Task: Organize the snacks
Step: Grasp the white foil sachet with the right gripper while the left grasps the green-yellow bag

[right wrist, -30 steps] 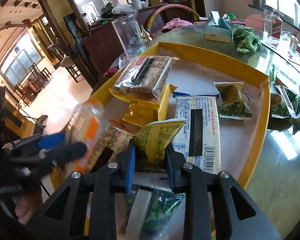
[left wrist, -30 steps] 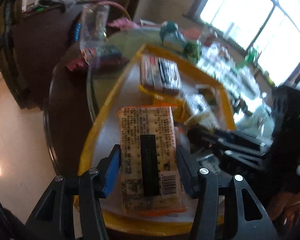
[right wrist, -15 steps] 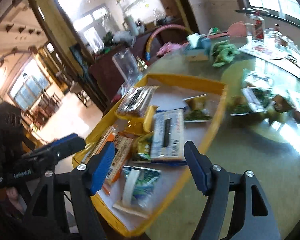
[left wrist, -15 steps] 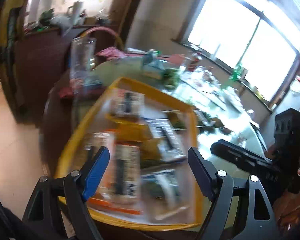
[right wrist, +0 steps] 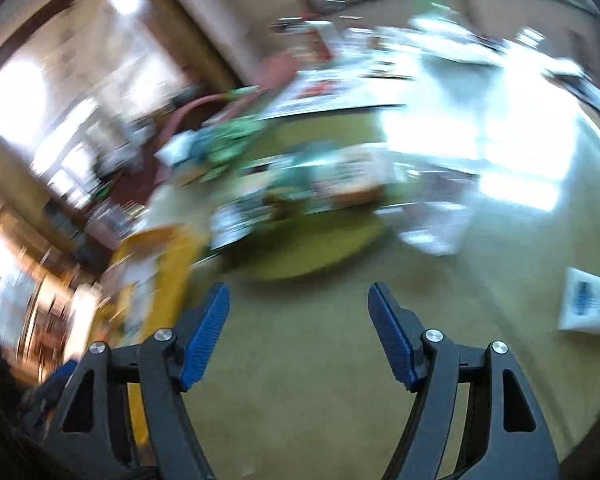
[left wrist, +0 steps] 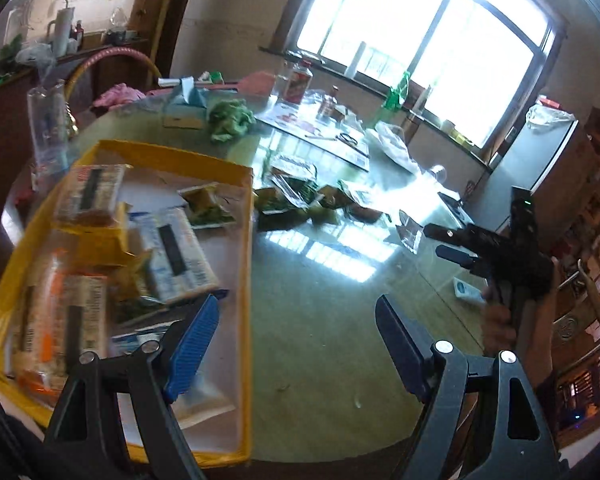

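Observation:
A yellow tray (left wrist: 246, 248) at the left of the left wrist view holds several snack packs, among them a cracker pack (left wrist: 176, 254) and an orange-edged pack (left wrist: 60, 320). My left gripper (left wrist: 296, 320) is open above the glass table (left wrist: 320, 320), right of the tray, with nothing between its blue pads. Loose snack packets (left wrist: 300, 196) lie in a cluster further back. My right gripper (right wrist: 298, 312) is open and empty too; its view is heavily blurred, with the tray (right wrist: 172, 264) at its left and the packets (right wrist: 300, 184) ahead. In the left view it shows at the right (left wrist: 446, 244).
A white packet (right wrist: 592, 300) lies on the glass at the right. A green cloth (left wrist: 230, 120), a tissue box (left wrist: 184, 100), bottles (left wrist: 298, 84) and papers stand at the table's far side. A clear jug (left wrist: 50, 128) stands behind the tray. A hand (left wrist: 498, 322) grips the right tool.
Both grippers let go of their packs in the tray, opened wide and swung away to the right over the bare glass. The right one moved fast, so its view smears.

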`<state>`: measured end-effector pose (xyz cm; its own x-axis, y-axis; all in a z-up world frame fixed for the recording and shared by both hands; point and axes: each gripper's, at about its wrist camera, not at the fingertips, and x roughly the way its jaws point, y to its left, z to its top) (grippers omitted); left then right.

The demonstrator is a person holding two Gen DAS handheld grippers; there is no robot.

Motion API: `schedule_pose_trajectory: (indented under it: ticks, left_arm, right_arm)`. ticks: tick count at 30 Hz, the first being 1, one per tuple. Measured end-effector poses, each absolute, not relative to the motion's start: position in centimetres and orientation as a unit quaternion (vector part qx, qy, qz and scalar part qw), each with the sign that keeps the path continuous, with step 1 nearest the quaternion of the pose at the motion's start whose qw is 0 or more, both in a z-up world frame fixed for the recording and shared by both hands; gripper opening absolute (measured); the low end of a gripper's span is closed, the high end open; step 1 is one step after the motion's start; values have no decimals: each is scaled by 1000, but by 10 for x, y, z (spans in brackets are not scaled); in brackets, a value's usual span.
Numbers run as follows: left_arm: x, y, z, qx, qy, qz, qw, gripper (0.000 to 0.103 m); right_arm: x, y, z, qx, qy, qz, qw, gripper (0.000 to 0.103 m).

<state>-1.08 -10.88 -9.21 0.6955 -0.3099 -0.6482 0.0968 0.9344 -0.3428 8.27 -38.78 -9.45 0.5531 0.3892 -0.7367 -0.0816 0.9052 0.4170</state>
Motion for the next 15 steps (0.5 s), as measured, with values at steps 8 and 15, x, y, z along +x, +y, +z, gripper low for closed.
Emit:
schedule_pose_trajectory:
  ticks: [8,15]
  left_arm:
    - [-8,-121,-96,-138,385,-112,906,81]
    - [3,-126,-92,-139,399,-122,898,81]
  right_arm:
    - [168,-449,-146,225,514,-1,828,63]
    - [182,-428,-143,168,514,-27,841,43]
